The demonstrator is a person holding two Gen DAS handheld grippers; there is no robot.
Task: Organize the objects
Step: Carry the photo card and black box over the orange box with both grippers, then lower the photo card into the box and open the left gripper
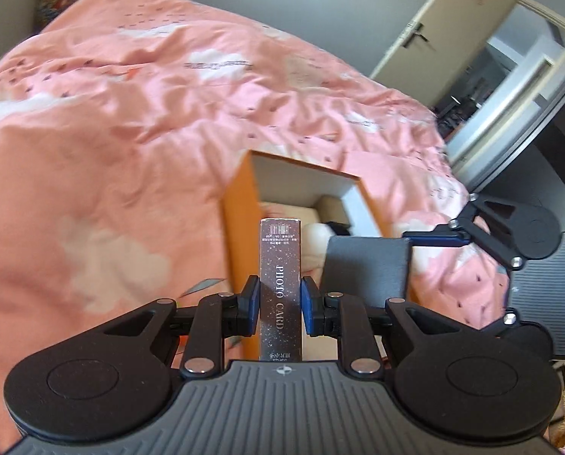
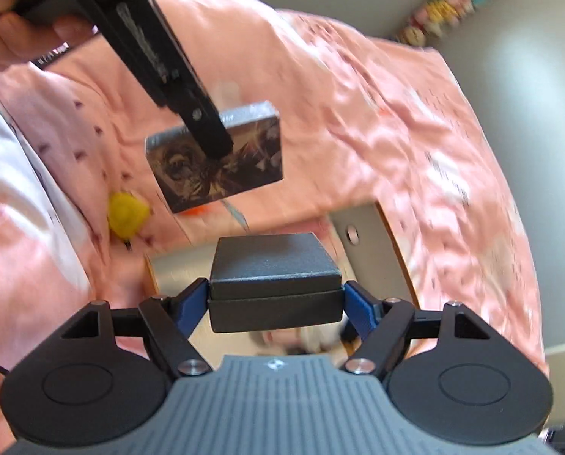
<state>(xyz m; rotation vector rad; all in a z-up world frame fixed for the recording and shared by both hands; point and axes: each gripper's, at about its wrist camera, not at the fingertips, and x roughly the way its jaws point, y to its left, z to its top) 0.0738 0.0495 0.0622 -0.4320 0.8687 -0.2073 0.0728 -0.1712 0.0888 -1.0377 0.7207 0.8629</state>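
My left gripper (image 1: 280, 305) is shut on a slim dark photo card box (image 1: 280, 261), held edge-up above the bed. Behind it an open orange box (image 1: 240, 204) with a white inside lies on the pink duvet (image 1: 111, 121), with several small items at its bottom. My right gripper (image 2: 276, 299) is shut on a black lidded box (image 2: 274, 265), held by its two ends over the orange box (image 2: 390, 242). In the right wrist view the photo card box (image 2: 252, 170) hangs in the left gripper's fingers (image 2: 206, 129), showing its printed face. The black box (image 1: 367, 261) shows at right in the left wrist view.
A yellow soft object (image 2: 126, 214) lies on the duvet left of the orange box. A person's hand (image 2: 13, 19) holds the left gripper. An open door (image 1: 441, 26) stands beyond the bed. Plush toys (image 2: 445, 3) line the far wall. A dark grey unit (image 1: 548, 284) stands right of the bed.
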